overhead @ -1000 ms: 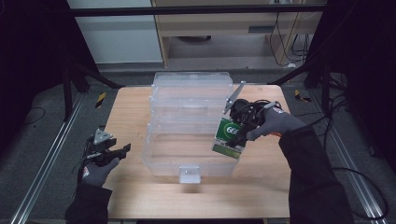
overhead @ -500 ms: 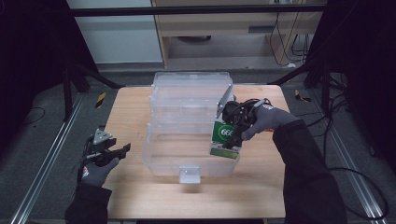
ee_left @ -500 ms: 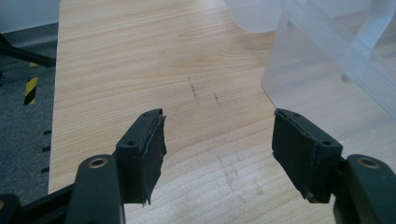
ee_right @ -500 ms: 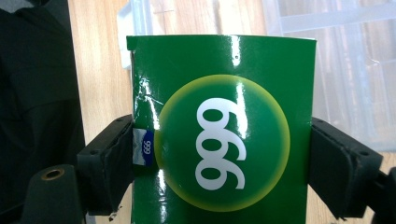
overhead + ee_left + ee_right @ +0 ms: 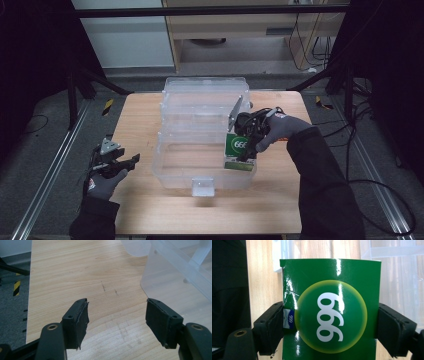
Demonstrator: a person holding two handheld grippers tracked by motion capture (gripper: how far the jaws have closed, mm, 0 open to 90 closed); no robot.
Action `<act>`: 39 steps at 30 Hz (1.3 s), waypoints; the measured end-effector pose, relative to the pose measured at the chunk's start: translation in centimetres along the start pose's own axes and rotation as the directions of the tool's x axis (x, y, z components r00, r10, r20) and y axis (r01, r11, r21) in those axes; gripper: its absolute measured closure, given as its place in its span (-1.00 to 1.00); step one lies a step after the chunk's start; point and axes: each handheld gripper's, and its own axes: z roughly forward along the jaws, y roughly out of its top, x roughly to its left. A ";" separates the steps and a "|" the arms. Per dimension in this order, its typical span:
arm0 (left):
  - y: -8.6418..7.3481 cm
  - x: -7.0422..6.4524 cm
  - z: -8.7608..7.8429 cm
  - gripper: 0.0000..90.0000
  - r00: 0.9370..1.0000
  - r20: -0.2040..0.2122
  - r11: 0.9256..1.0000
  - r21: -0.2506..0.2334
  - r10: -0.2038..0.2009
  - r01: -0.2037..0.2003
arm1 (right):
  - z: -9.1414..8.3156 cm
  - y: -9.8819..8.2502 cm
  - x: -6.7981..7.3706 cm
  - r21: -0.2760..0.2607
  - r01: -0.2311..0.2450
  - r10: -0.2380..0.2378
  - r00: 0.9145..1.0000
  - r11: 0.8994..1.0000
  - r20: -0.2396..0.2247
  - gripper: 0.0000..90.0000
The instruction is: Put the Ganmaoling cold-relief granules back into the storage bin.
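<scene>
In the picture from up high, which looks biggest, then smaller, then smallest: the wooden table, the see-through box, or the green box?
1. wooden table: biggest, everything sits on it.
2. see-through box: covers the table's middle.
3. green box: smallest, clamped in the right gripper at the see-through box's right end.
None look alike in size.

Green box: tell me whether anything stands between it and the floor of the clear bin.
Nothing visible does. The right tool holds the green box by its sides at the right end of the clear bin's front compartment, whose floor shows no other thing. The left tool is open over the table, apart from the bin.
</scene>
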 end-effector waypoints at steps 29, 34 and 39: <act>0.0 -0.1 0.1 -0.25 1.000 0.000 1.000 0.007 0.010 -0.010 | 2.2 -0.4 0.4 0.033 0.039 -0.039 0.999 0.999 -0.004 -0.60; 0.0 -0.1 0.2 -0.25 1.000 0.000 1.000 0.008 0.012 -0.012 | 2.3 -0.4 0.3 0.029 0.043 -0.043 0.999 0.999 -0.005 -0.60; 0.0 -0.1 0.1 -0.24 1.000 0.000 1.000 0.007 0.010 -0.010 | 2.5 -0.3 0.3 0.028 0.044 -0.043 0.999 0.999 -0.003 -0.60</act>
